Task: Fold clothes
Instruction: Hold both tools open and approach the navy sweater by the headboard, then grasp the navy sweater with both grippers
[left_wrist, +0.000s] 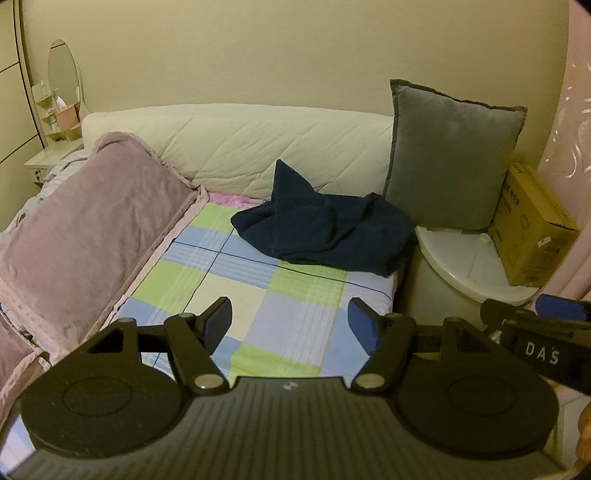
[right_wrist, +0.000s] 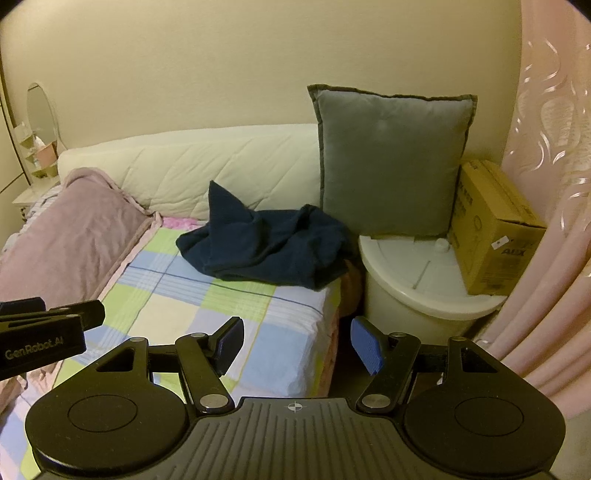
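A crumpled dark navy garment (left_wrist: 325, 229) lies in a heap on the checked bedsheet (left_wrist: 236, 288) near the headboard, one corner sticking up. It also shows in the right wrist view (right_wrist: 266, 247). My left gripper (left_wrist: 290, 325) is open and empty, held above the sheet well short of the garment. My right gripper (right_wrist: 297, 343) is open and empty, over the bed's right edge, also short of the garment. The right gripper's side shows at the left view's right edge (left_wrist: 535, 332); the left gripper's side shows at the right view's left edge (right_wrist: 48, 332).
A mauve blanket (left_wrist: 85, 229) covers the bed's left side. A grey cushion (left_wrist: 450, 155) stands on a white round-fronted cabinet (left_wrist: 469, 266) right of the bed, beside a cardboard box (left_wrist: 532, 229). A pink curtain (right_wrist: 546, 184) hangs at the right. A padded headboard (left_wrist: 236, 147) runs behind.
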